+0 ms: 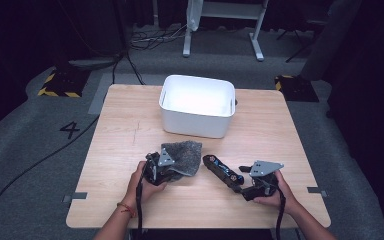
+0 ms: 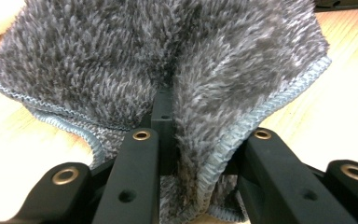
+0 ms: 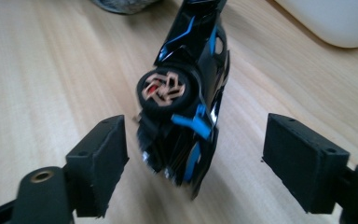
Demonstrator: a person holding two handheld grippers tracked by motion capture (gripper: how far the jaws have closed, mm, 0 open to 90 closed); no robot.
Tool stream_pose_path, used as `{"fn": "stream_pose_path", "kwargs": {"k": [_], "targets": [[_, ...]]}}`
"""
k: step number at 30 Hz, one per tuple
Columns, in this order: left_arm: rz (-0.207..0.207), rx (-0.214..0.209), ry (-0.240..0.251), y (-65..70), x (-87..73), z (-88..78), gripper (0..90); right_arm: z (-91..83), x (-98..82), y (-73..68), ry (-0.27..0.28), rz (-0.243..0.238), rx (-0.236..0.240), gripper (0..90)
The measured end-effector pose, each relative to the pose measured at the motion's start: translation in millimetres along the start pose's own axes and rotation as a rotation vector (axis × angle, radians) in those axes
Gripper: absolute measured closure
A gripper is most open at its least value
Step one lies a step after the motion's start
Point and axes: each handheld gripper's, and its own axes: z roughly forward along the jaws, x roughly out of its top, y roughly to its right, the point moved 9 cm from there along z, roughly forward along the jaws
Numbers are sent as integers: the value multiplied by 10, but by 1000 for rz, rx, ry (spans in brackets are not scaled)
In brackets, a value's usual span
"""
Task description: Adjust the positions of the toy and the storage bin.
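A grey fluffy cloth [image 1: 185, 155] [image 2: 223, 65] lies bunched on the wooden table [image 1: 125, 130], left of centre near the front. My left gripper [image 1: 172, 167] [image 2: 198, 144] is shut on a fold of it, and the pile hides the jaw tips. To the right, a black toy car with blue trim [image 1: 222, 172] [image 3: 186, 93] lies on the table with its tail end toward my right gripper [image 1: 244, 181] [image 3: 196, 163]. That gripper is open: its two pads stand on either side of the car's tail with clear gaps, touching nothing.
A white rectangular bin [image 1: 197, 122] stands at the back middle of the table, its corner [image 3: 335, 23] beyond the car. A black cable trails from each gripper off the front edge. Bare wood lies to both sides of the bin.
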Motion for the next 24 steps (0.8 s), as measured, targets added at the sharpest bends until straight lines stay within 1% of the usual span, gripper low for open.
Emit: {"fn": "stream_pose_path", "kwargs": {"k": [1, 3, 4, 5, 6, 7, 8, 10, 11, 12, 14, 15, 16, 17, 18, 19, 20, 21, 22, 23, 24], "targets": [[3, 2, 1, 3, 5, 4, 741, 18, 17, 10, -1, 1, -7, 240], [-1, 1, 1, 6, 8, 9, 736, 66, 47, 32, -7, 11, -12, 301], [-4, 2, 3, 2, 8, 10, 735, 87, 55, 31, -7, 15, -5, 332], [-9, -2, 6, -5, 6, 9, 732, 102, 57, 28, -10, 16, 3, 405], [-17, -6, 12, -8, 7, 11, 732, 121, 56, 11, -19, 10, 22, 518], [-24, -10, 16, -9, 8, 12, 732, 132, 60, 21, -20, -8, 1, 537], [-26, -12, 20, -12, 12, 13, 734, 143, 59, 32, -28, -16, -14, 551], [-37, -23, 24, -7, 25, 19, 739, 145, 65, 50, -26, -18, -11, 587], [-43, -34, 28, -1, 36, 24, 740, 145, 61, 44, -27, -22, 13, 587], [-58, -45, 38, 9, 53, 31, 742, 142, 58, 38, -25, -29, 26, 587], [-67, -61, 46, 26, 84, 43, 746, 135, 51, 40, -19, -41, 44, 588], [-73, -72, 58, 36, 109, 49, 747, 127, 45, 28, -11, -44, 68, 588], [-86, -90, 72, 58, 142, 52, 749, 121, 38, 6, 4, -46, 103, 588], [-75, -99, 83, 74, 174, 46, 749, 114, 29, -21, 14, -45, 131, 588], [-70, -117, 104, 109, 216, 34, 749, 111, 26, -42, 18, -59, 143, 588], [-62, -141, 118, 146, 243, 23, 751, 108, 24, -56, 16, -81, 145, 588], [-50, -171, 129, 202, 272, 21, 752, 106, 26, -72, 14, -91, 149, 588], [-25, -174, 117, 248, 281, 33, 752, 105, 26, -81, 10, -113, 143, 588], [3, -178, 92, 306, 274, 70, 754, 104, 26, -93, 10, -125, 139, 588], [14, -179, 65, 339, 253, 102, 757, 102, 20, -100, 14, -132, 140, 588], [31, -177, 21, 365, 212, 158, 763, 100, 18, -101, 19, -131, 145, 588]]}}
